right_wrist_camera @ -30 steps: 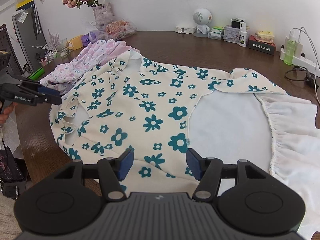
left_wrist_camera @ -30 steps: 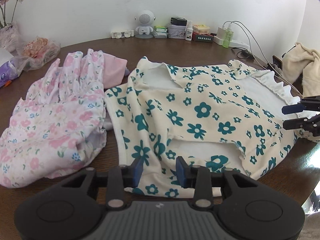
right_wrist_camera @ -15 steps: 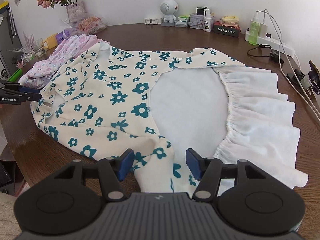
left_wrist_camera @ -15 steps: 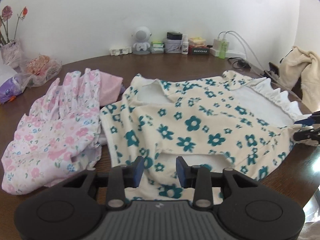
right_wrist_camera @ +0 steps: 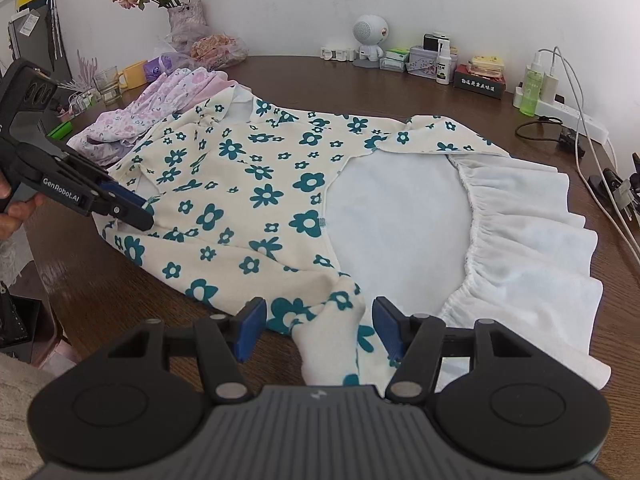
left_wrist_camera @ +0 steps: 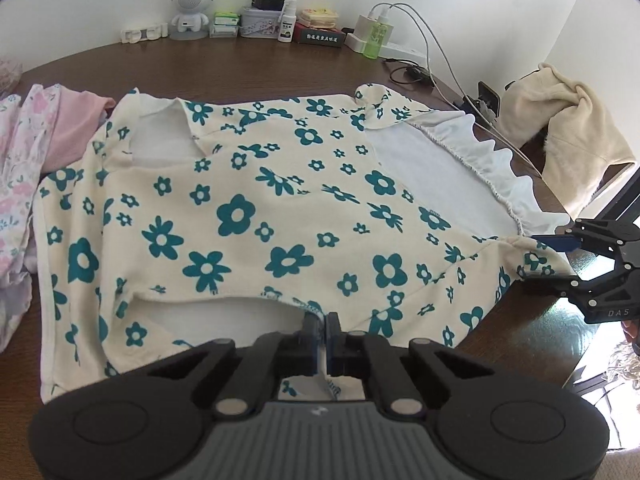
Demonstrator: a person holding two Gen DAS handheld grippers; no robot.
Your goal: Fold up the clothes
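A cream dress with teal flowers (left_wrist_camera: 260, 220) and a white ruffled skirt (right_wrist_camera: 532, 248) lies spread flat on the brown table (right_wrist_camera: 400, 88). My left gripper (left_wrist_camera: 322, 328) is shut on the dress's near edge, and a bit of fabric shows behind its fingers. In the right wrist view the left gripper (right_wrist_camera: 132, 208) pinches the same hem at the far left. My right gripper (right_wrist_camera: 320, 328) is open, and a flowered sleeve lies between its blue pads (right_wrist_camera: 252, 324). In the left wrist view the right gripper (left_wrist_camera: 548, 260) straddles the dress corner at the table's right edge.
A pink floral garment (left_wrist_camera: 16, 152) lies left of the dress. A cream fleece (left_wrist_camera: 572, 136) hangs off the right side. Bottles, boxes and a small robot figure (right_wrist_camera: 370, 40) line the back wall, beside a power strip with cables (right_wrist_camera: 576, 120). Flowers in a vase (right_wrist_camera: 184, 16) stand at the far left.
My left gripper has moved in onto the dress's near edge and shut on it. The right gripper has come down around the sleeve and stays open.
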